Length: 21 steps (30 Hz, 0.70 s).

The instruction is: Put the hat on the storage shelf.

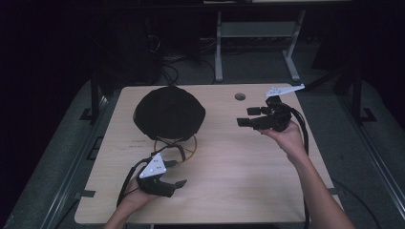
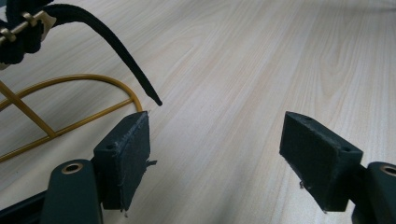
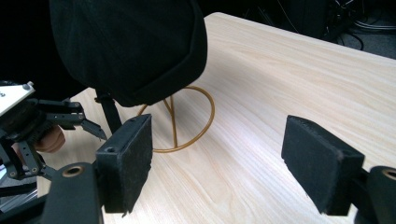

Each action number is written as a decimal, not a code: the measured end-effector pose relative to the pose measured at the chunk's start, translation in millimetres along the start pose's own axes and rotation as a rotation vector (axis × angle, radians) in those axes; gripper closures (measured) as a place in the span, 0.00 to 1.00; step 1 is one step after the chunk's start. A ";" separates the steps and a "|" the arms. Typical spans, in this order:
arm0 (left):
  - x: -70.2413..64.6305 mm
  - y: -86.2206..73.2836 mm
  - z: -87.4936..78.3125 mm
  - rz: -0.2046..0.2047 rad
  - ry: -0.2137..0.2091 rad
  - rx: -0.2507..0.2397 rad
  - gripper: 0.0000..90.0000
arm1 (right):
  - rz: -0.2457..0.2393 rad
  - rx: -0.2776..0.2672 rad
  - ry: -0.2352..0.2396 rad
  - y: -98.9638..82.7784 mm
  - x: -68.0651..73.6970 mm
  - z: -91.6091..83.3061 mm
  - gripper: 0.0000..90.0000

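Nearest, left gripper (image 1: 173, 185) low over the bench (image 1: 239, 181), fingers spread, empty. Beyond, soft black cap (image 1: 168, 113) perched on gold wire stand (image 1: 175, 144); likely light, floppy, best pinched at brim. Strap (image 2: 119, 49) seen close from left gripper view. Right gripper (image 1: 242, 117) aloft, fingers apart.

The left tool (image 1: 173, 183) sits low at the near side, held in the left hand (image 1: 136, 198), whose forearm comes in from the bottom edge. Its jaws point toward the right tool and stand wide apart with nothing between the pads (image 2: 126, 156). The right tool (image 1: 244, 117) is held higher and farther off in the right hand (image 1: 286, 136), forearm stretched forward, jaws level and aimed toward the left tool's side. Its pads (image 3: 128, 161) are also wide apart and bare.
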<state>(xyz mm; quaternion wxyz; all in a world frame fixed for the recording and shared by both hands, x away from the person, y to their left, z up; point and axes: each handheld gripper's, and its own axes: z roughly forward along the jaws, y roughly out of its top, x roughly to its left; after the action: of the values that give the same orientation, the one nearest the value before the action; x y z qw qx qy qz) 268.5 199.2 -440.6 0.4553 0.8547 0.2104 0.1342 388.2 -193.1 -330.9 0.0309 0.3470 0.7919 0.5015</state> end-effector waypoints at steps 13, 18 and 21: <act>-0.1 -0.2 0.0 -0.001 0.002 0.001 0.27 | 0.024 0.003 -0.022 -22.4 -6.8 -7.5 0.21; -0.7 0.1 0.2 0.000 0.005 0.002 0.27 | 0.031 -0.003 -0.026 -32.8 -10.0 -11.7 0.21; -0.8 0.2 0.3 0.000 0.005 0.006 0.27 | 0.045 -0.004 -0.027 -38.6 -12.4 -14.8 0.21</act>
<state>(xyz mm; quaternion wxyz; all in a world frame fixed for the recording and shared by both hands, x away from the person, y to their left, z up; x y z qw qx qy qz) 268.0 198.5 -440.6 0.4523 0.8555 0.2121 0.1359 371.7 -221.6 -358.8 0.0311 0.3712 0.7824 0.4991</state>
